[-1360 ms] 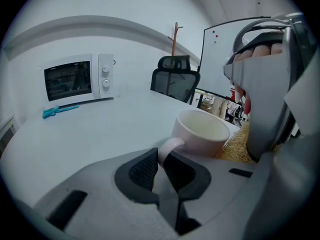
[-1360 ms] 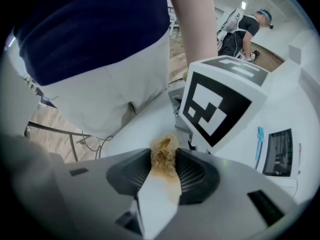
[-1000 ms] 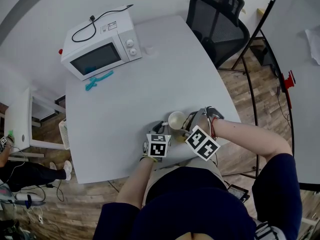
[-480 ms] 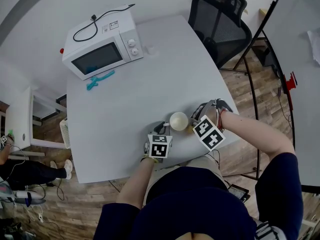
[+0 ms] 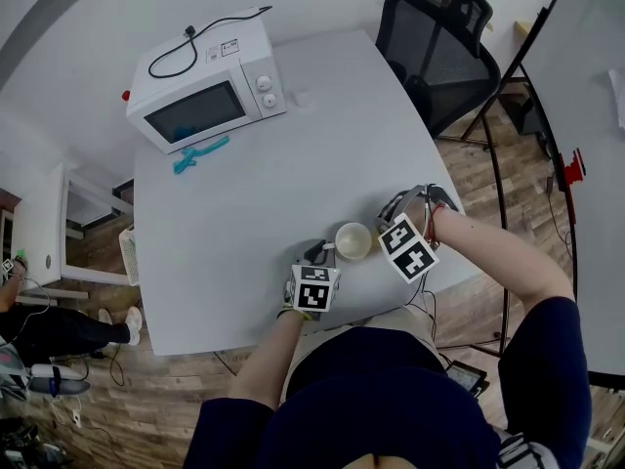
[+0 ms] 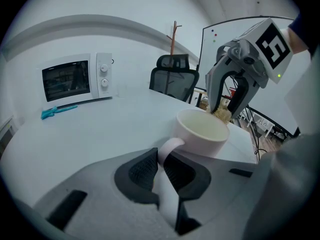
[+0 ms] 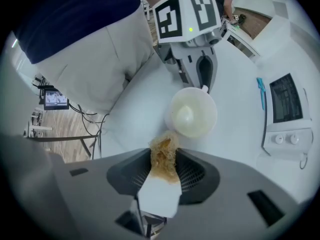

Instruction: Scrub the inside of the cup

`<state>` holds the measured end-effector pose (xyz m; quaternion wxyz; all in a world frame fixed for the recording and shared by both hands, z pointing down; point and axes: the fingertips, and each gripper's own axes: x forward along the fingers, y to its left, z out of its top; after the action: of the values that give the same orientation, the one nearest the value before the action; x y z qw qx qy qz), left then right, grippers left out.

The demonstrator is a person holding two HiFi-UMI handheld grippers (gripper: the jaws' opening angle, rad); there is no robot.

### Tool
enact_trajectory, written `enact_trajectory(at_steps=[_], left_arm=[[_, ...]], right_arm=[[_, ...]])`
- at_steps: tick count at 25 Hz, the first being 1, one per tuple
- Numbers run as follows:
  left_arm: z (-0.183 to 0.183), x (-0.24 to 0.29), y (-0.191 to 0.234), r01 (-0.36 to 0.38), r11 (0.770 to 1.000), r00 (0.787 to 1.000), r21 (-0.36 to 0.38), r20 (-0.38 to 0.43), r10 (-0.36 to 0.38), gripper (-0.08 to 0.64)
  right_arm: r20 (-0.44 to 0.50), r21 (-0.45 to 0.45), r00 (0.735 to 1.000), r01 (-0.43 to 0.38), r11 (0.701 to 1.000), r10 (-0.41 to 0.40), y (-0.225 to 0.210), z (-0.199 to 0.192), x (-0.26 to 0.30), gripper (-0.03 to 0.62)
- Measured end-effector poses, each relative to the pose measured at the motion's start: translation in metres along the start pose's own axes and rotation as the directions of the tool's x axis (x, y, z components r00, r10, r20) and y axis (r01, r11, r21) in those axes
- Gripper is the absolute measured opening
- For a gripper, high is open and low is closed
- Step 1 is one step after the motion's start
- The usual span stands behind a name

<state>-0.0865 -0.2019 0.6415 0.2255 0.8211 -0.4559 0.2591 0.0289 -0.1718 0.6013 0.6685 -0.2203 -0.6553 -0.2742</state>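
A cream cup stands upright near the table's front edge. My left gripper is shut on the cup's handle. My right gripper is shut on a tan scrub pad and points down, just to the right of the cup and above the table. The pad hangs outside the rim, not inside the cup. The cup's inside looks pale and empty.
A white microwave stands at the table's far left, with a teal tool lying in front of it. A black office chair stands beyond the far right corner. The table's front edge lies close below the cup.
My right gripper with the pad has moved right, from over the cup to beside it. The left gripper and the cup have stayed in place.
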Motion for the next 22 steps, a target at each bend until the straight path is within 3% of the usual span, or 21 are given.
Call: enact_trajectory(at_steps=[13,22], left_arm=[[-0.001,0.000,0.001,-0.014,1.000,1.000,-0.026,-0.004,0.014,0.040],[0.000,0.001,0.000,-0.030,0.999,1.000,-0.031,-0.011,0.029,0.040]], right_arm=[[0.017,0.083,0.999,0.036,0.996,-0.038,-0.056,-0.008,0.001,0.156],[0.021,0.029,0.997,0.068,0.997,-0.068,-0.098,0.013,-0.001,0.156]])
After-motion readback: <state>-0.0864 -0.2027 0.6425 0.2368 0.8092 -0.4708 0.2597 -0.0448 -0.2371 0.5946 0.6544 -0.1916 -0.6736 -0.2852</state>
